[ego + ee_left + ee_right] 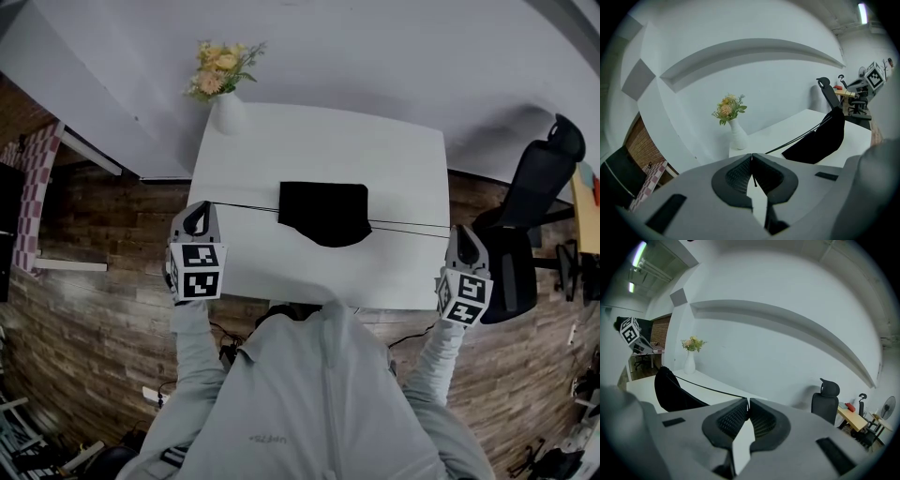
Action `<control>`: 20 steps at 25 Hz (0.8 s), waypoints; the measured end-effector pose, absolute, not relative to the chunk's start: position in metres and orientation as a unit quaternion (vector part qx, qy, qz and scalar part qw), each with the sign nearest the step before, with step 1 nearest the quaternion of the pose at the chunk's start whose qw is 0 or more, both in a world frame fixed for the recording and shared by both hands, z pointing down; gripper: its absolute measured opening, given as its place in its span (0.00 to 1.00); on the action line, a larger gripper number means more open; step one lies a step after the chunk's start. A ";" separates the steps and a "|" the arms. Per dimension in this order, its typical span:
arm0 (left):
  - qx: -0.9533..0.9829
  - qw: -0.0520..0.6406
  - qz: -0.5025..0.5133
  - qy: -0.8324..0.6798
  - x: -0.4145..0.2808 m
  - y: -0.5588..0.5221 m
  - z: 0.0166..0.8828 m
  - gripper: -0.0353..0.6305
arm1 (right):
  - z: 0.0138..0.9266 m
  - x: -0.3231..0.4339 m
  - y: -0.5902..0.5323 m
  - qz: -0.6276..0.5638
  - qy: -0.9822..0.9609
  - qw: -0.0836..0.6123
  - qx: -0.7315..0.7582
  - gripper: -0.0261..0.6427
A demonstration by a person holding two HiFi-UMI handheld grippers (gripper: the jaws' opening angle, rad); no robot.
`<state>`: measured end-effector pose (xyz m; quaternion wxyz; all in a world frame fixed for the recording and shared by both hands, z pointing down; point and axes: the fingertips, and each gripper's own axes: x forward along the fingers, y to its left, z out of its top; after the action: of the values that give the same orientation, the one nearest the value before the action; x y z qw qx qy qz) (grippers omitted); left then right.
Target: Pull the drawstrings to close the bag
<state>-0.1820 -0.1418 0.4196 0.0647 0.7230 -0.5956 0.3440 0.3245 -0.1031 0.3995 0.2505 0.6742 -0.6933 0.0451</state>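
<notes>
A: Where was the bag (324,212) found?

B: It was seen resting on the white desk (328,141), about the middle of it, black and bunched. Whether its mouth was drawn fully shut could not be told.

A: And the cords?

B: The left drawstring (244,205) was stretched straight out from the bag's left side, and the right drawstring (408,225) from its right side. Both were pulled taut into thin dark lines.

A: How were the jaws set?

B: The left gripper (752,154) was held well to the left of the bag, its jaws clenched on the left drawstring. A short end of cord was seen hanging between the pads. The right gripper (747,401) was held well to the right of the bag. Its jaws were likewise pinched together on the right drawstring, which was seen running from the tips back to the bag.

A: Was anything else noted?

B: A white vase (228,114) filled with yellow and orange flowers (220,67) was seen behind the bag and to its left. A black office chair (534,202) was seen well to the right of the bag. A wooden floor (103,309) was seen on both sides.
</notes>
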 end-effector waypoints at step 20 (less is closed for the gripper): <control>0.725 0.089 0.398 -0.555 -0.151 -0.178 0.477 0.09 | 0.474 0.285 -0.138 0.113 -0.708 0.284 0.637 0.09</control>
<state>-0.1510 -0.1785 0.4774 0.0890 0.7253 -0.5549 0.3977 0.2848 -0.1376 0.4742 0.2844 0.6366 -0.7079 0.1126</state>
